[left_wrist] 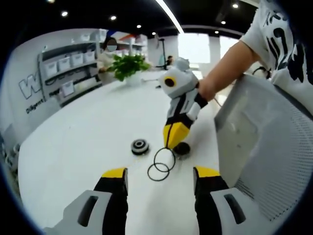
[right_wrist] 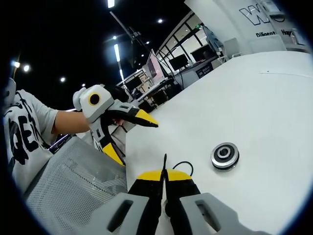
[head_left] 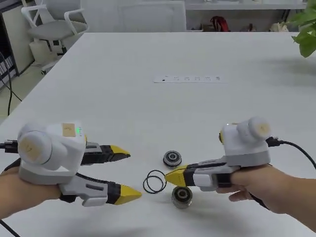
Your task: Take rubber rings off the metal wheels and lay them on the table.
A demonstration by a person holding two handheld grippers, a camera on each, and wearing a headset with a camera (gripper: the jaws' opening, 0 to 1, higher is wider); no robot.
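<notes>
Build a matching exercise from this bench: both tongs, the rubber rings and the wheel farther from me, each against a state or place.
1. left tongs
2. right tongs
3. rubber rings
4. far wheel

A. shut, pinching a ring
B. thin loops lying on the table
C. open
D. beyond the rings, apart from both tongs

Pairs: 1-C, 2-A, 3-B, 4-D.
</notes>
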